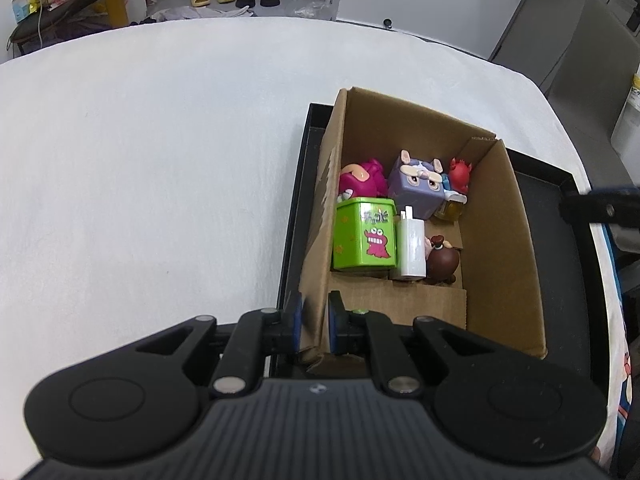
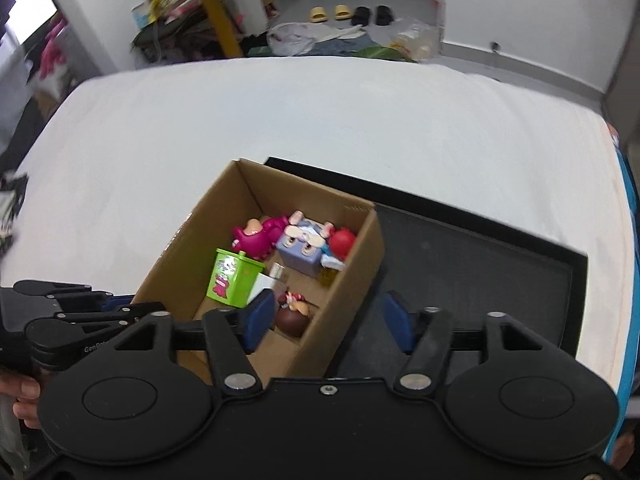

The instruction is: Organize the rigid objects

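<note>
- Open brown cardboard box (image 1: 492, 240) sits on a flat black tray (image 1: 560, 264), on a table w/ white cloth (image 1: 160, 160).
- Left gripper (image 1: 315, 320) clamps the box's near-left wall: blue pads either side of the cardboard edge, jaws narrow, pinching it.
- Right gripper (image 2: 326, 320) hangs over the box's near-right corner, jaws wide; left blue pad (image 2: 256, 316) is over the box interior, right pad over the tray, w/ the right wall between them. No contact can be made out.
- Inside the box, left side: green square tin w/ pink cartoon monster (image 1: 364, 240), upright; just right of it a white plug-in charger (image 1: 410, 248), prongs pointing up, touching the tin.
- Near-right of the charger: small brown round figurine (image 1: 440, 260).
- Far row, left to right: magenta plastic toy (image 1: 360, 180), lilac cube-shaped animal toy (image 1: 418, 188), red spiky figure (image 1: 459, 174).
- Small yellowish clear bottle (image 1: 450, 208) is wedged below the red figure, beside the cube.
- Right-wrist view is motion-blurred; a bare hand (image 2: 24, 396) grips the left tool's handle at far left.
</note>
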A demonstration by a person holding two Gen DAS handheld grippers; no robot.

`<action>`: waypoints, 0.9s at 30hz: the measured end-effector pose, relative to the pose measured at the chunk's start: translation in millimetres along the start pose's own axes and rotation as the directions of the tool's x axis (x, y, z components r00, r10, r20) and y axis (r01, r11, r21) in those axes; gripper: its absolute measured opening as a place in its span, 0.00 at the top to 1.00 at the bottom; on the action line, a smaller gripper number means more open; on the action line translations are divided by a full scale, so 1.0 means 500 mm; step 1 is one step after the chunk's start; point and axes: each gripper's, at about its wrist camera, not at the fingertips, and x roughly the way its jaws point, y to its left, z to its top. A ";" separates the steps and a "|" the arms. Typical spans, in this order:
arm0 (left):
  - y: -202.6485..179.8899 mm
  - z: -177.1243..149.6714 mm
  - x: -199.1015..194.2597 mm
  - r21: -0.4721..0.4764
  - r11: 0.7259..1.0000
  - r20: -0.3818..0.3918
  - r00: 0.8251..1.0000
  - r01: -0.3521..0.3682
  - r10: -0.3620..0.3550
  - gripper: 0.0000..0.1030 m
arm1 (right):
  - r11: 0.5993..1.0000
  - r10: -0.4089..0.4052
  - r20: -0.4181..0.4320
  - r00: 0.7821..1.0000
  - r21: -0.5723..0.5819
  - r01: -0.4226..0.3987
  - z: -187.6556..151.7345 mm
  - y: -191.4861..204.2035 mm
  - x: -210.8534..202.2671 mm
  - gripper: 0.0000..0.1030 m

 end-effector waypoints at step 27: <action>-0.034 0.001 -0.154 -0.054 0.994 0.032 0.994 -0.098 0.100 0.27 | 0.960 -0.078 0.054 0.996 0.274 0.060 -0.125 -0.085 -0.060 0.00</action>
